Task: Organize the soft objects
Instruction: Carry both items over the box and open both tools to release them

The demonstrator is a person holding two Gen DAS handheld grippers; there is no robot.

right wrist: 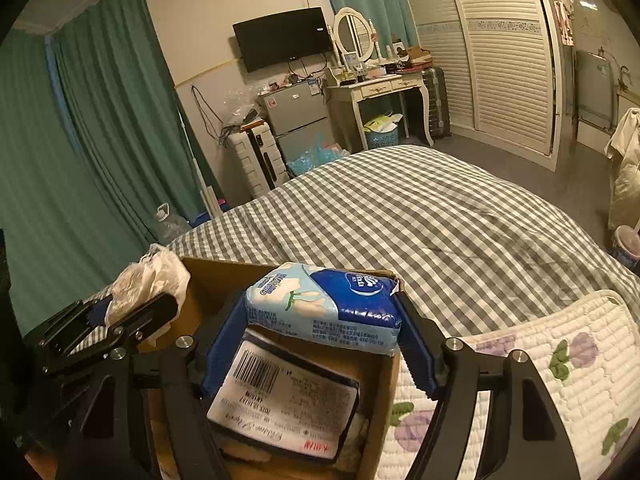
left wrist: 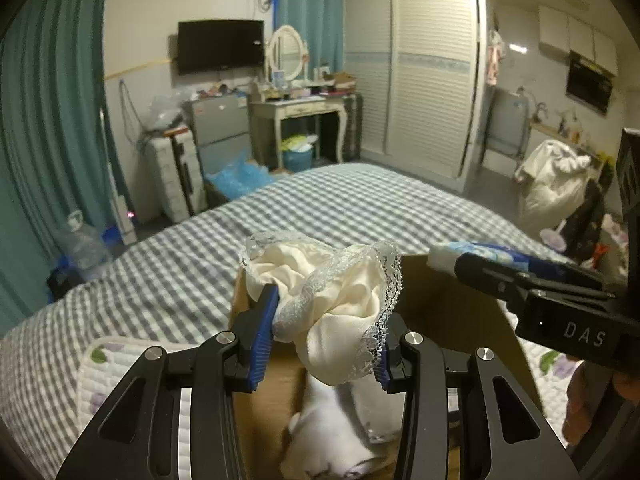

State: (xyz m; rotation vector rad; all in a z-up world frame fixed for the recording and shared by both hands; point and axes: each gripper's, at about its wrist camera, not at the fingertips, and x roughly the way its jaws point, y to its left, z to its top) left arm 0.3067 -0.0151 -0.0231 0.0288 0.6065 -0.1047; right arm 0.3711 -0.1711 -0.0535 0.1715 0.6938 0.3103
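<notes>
Left gripper (left wrist: 326, 334): fingers are clamping a bunched cream garment with lace trim (left wrist: 340, 300), holding it above the open cardboard box (left wrist: 452, 312).

Right gripper (right wrist: 320, 320): blue pads are pressing on both ends of a blue-and-white tissue pack (right wrist: 324, 306), holding it over the box's near right part.

Cardboard box: sitting on the grey checked bedspread (right wrist: 420, 216), beside a quilted floral mat (right wrist: 560, 360) to its right. Inside, a flat white packet with barcode (right wrist: 284, 396) is lying under the tissue pack; white soft items (left wrist: 332, 428) are lying beneath the garment.

Both wrist views close over box (left wrist: 452, 304)
</notes>
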